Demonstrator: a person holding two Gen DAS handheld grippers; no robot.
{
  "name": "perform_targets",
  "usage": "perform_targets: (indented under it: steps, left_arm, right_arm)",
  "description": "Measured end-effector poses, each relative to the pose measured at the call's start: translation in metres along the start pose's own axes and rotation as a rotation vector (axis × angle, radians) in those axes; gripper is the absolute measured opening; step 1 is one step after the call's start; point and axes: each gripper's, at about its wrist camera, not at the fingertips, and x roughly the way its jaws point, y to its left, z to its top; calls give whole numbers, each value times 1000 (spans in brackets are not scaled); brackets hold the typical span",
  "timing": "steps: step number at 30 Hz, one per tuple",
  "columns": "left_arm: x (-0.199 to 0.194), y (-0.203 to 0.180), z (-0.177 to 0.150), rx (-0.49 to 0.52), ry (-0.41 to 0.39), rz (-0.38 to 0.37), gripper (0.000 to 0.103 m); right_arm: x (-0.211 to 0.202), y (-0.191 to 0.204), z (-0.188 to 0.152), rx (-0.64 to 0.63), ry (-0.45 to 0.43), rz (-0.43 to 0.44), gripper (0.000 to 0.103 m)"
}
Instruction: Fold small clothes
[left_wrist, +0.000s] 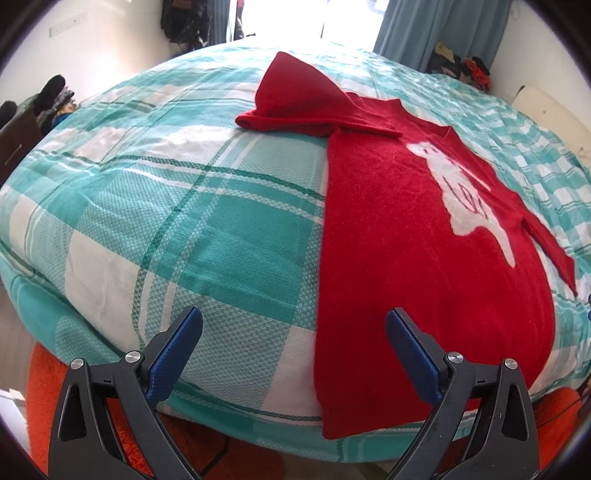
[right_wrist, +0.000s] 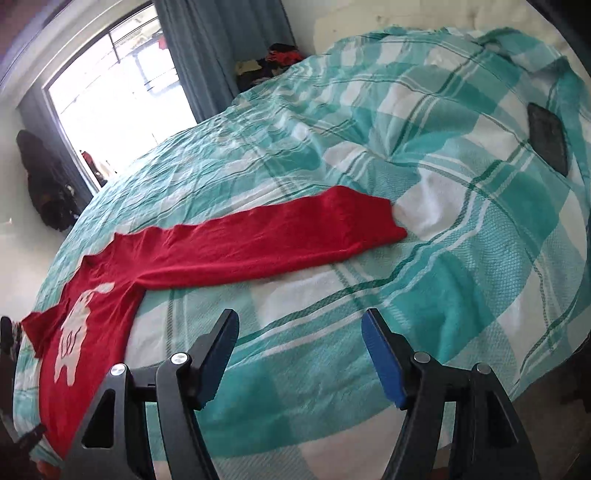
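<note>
On the bed (left_wrist: 155, 206), red sweater (left_wrist: 406, 229) lies flat, sleeves spread.

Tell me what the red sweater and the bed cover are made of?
Sweater: looks like soft, fuzzy knit, maybe wool or acrylic; fine hairs show along its surface, matte red. Bed cover: looks like woven cotton; a small diamond weave shows in the teal-and-white checks, matte and wrinkled.
</note>
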Motion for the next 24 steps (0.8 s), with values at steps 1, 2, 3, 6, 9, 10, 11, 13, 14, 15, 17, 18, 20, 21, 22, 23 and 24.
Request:
perform_targets:
  steps: [1, 2, 3, 6, 9, 10, 11, 13, 14, 15, 17, 18, 20, 21, 22, 23, 24]
  left_arm:
    - [-1, -4, 0, 21, -6, 4, 100]
    - [-1, -8, -1, 43, -7, 8, 100]
    - [0, -12, -1, 66, -3, 12, 100]
    - [0, -21, -2, 114, -2, 26, 100]
    - [-5, -23, -2, 130, -22, 36, 100]
    - [-6, -24, -2, 136, -28, 39, 100]
    - [-8, -24, -2, 142, -33, 45, 100]
    - [-8, -25, 1, 160, -38, 57, 100]
    - [-9, -26, 3, 173, -43, 62, 100]
    - [-9, -28, 6, 189, -50, 67, 100]
    - [-10, -35, 16, 239, -71, 79, 100]
    - [-9, -39, 23, 271, -82, 85, 100]
    - [-5, -50, 41, 346, -87, 94, 100]
    - [-1, -57, 51, 386, -94, 101, 100]
    - [2, -64, 60, 426, -107, 111, 100]
    - [7, -72, 70, 467, -122, 127, 100]
    - [14, -80, 79, 506, -135, 144, 100]
  right_arm:
    - [-4, 22, -7, -55, 6, 51, 69]
    - [-9, 45, -17, -112, 13, 107, 69]
    - [-13, 68, -27, -169, 16, 167, 69]
    - [-14, 137, -59, -323, 34, 326, 69]
    - [-10, 182, -92, -443, 54, 411, 69]
    - [-3, 192, -100, -480, 83, 420, 69]
    - [4, 200, -108, -515, 115, 424, 69]
    - [26, 207, -120, -562, 208, 392, 69]
    - [36, 205, -125, -563, 246, 374, 69]
    - [40, 202, -128, -555, 257, 376, 69]
    - [40, 200, -128, -540, 252, 387, 69]
    - [39, 200, -129, -541, 252, 386, 69]
    - [37, 200, -132, -554, 244, 377, 70]
    - [36, 200, -134, -563, 239, 372, 71]
    - [35, 202, -135, -573, 235, 369, 73]
    - [34, 204, -136, -583, 233, 367, 74]
    - [34, 205, -137, -591, 231, 364, 76]
